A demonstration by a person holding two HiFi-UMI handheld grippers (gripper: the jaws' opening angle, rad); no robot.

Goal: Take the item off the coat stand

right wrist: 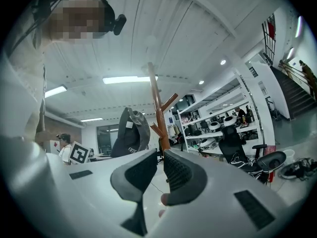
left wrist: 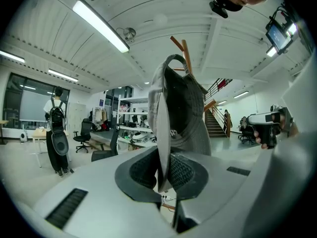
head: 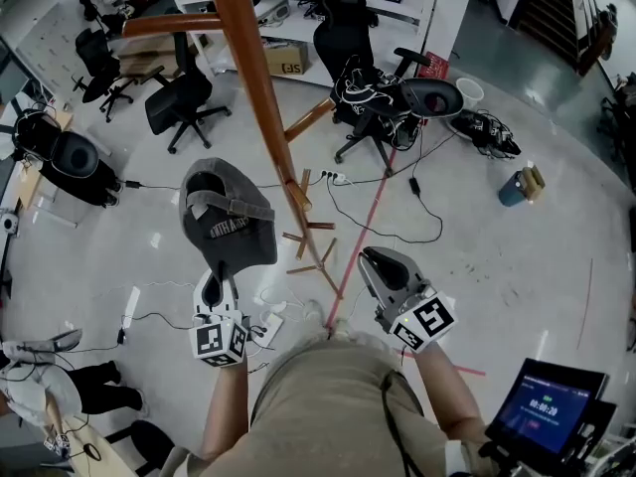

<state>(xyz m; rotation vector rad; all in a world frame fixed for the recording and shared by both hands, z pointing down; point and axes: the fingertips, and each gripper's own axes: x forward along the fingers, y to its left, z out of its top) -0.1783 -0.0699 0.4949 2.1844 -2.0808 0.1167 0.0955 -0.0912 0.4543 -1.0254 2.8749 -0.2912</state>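
A grey baseball cap (head: 227, 222) hangs just left of the wooden coat stand (head: 260, 87), apart from the pole. My left gripper (head: 217, 288) is shut on the cap's brim from below. In the left gripper view the brim stands edge-on between the pads of the left gripper (left wrist: 163, 175), the cap (left wrist: 181, 113) rises above them, and the coat stand's pegs (left wrist: 184, 51) peek out behind it. My right gripper (head: 378, 264) hovers right of the pole's foot. The right gripper (right wrist: 159, 170) has its pads nearly together, holding nothing, and beyond it are the cap (right wrist: 130, 133) and the coat stand (right wrist: 157, 108).
Black office chairs (head: 181, 95) (head: 360, 63) stand behind the coat stand. Cables and a power strip (head: 333, 178) lie on the floor round its base. A blue container (head: 515, 189) sits at the right, and a screen (head: 545, 407) at the lower right.
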